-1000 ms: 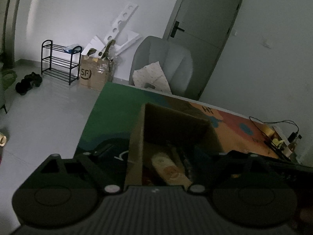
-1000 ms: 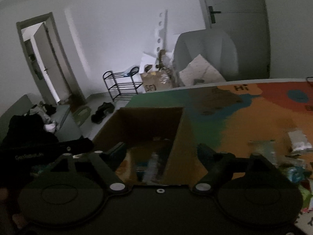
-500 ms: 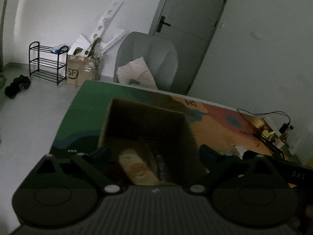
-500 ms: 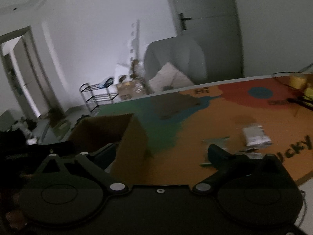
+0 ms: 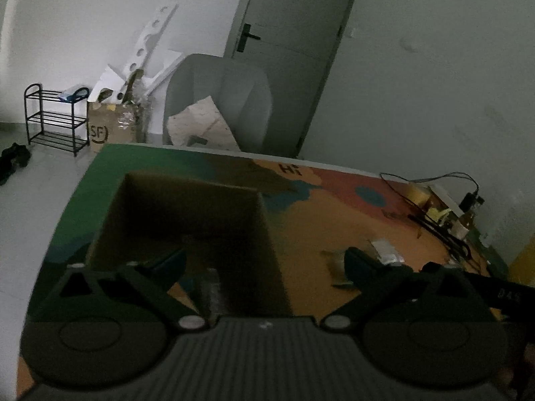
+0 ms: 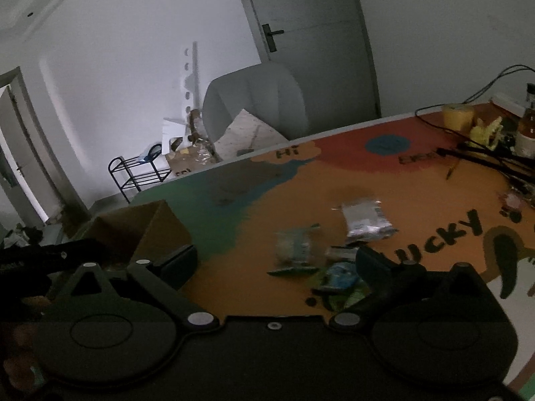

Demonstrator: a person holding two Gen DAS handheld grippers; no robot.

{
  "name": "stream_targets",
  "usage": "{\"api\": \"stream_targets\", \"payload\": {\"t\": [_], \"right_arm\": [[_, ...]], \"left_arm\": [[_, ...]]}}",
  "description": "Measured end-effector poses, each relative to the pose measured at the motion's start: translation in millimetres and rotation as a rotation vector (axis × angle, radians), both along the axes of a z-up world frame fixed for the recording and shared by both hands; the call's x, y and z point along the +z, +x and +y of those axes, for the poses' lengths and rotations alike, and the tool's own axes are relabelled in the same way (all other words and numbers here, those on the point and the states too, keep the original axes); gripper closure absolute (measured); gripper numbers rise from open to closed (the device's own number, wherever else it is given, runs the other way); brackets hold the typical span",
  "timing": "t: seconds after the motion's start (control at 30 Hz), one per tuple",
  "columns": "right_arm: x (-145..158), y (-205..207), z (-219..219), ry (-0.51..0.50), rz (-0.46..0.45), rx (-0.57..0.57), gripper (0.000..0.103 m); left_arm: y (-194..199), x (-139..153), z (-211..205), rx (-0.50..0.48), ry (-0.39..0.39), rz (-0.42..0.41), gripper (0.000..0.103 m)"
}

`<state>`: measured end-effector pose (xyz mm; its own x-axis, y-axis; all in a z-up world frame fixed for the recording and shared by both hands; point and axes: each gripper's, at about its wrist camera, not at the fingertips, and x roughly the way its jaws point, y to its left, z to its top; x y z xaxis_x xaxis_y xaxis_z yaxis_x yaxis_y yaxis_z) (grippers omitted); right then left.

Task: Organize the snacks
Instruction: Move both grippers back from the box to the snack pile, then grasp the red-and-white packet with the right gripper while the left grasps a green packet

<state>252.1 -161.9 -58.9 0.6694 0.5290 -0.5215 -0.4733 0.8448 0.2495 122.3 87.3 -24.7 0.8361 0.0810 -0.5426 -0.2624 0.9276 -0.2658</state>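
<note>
While both grippers gape empty (left (image 5: 264, 260), right (image 6: 277, 260)), snack packets (image 6: 364, 222) lie just ahead.

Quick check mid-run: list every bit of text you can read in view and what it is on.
"Hi": table mat
"UCKY", first letter hidden: the mat
"SF": cardboard box on the floor
Dark word near the blue spot: too blurred
Snack packets: print unreadable

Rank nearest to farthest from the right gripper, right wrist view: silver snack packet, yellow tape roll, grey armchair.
From the right gripper:
1. Silver snack packet, on the mat just ahead.
2. Yellow tape roll, far right of the table.
3. Grey armchair, on the floor beyond the table's far edge.
</note>
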Motion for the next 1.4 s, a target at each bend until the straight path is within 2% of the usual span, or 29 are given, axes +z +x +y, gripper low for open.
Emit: {"api": "stream_targets", "payload": {"t": [0.23,0.67,0.9,0.97,1.23,1.4], "right_arm": [[-5.3,9.2,-24.8,0.003,0.019,-0.028,0.000],[-17.9,30.6,-59.2,0.008,0.058,-0.075,0.000],[-26.1,40.1,-78.1,-0.028,0.082,-0.115,0.000],[-29.0,41.8,-82.8,-0.033,0.088,-0.118,0.002],[-43.0,48.2,-88.9,-0.047,0.139,-0.107,0.024],[-52.2,52.3,-85.5,-0.046,0.164,-0.090,0.028]], "left_arm": [[15.5,-2.4,-19.4,-0.047,-0.038,0.028,0.000],[54.0,-8.2,-58.2,-0.118,-0.014,0.051,0.000],[71.9,-16.2,-76.9,-0.146,-0.004,0.068,0.001],[77.5,-20.6,-83.0,-0.157,-0.004,0.079,0.001],[92.7,-35.9,-107.4,-0.206,-0.001,0.104,0.006],[98.3,-46.4,-115.6,-0.216,-0.010,0.131,0.013]]}}
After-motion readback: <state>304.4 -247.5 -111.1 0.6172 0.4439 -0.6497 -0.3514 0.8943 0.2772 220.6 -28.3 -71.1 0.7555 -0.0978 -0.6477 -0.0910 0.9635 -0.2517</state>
